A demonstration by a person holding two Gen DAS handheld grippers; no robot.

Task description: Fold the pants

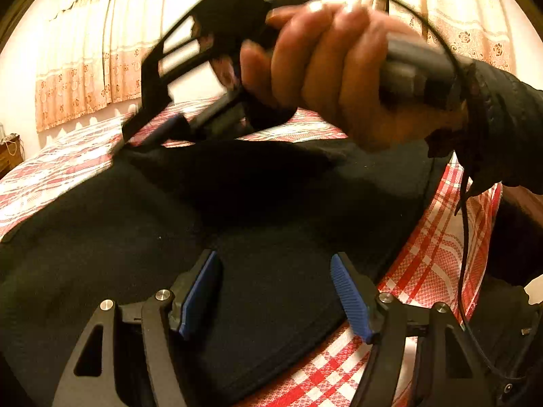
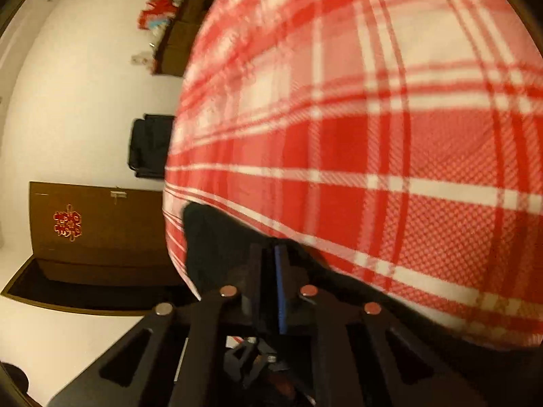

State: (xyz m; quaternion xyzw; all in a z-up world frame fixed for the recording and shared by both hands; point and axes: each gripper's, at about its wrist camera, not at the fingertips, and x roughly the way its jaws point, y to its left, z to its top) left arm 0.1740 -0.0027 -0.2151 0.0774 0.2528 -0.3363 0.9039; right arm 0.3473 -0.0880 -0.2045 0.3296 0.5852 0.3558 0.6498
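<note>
The black pants point(image 1: 176, 224) lie spread on the red and white checked bedspread point(image 1: 437, 254). My left gripper point(image 1: 275, 281) is open just above the cloth, its blue pads point(image 1: 349, 295) apart, holding nothing. My right gripper point(image 1: 146, 135), held in a hand, is shut on the far edge of the pants and lifts it a little. In the right wrist view the right gripper point(image 2: 279, 254) is shut, blue pads together, with black pants cloth point(image 2: 217, 240) around its tip, against the bedspread point(image 2: 373, 135).
Curtains point(image 1: 88, 51) hang behind the bed. A black cable point(image 1: 463, 237) loops from the right hand's gripper. A brown cabinet point(image 2: 98, 230), a dark bag point(image 2: 149, 146) and a shelf point(image 2: 183, 30) stand beside the bed.
</note>
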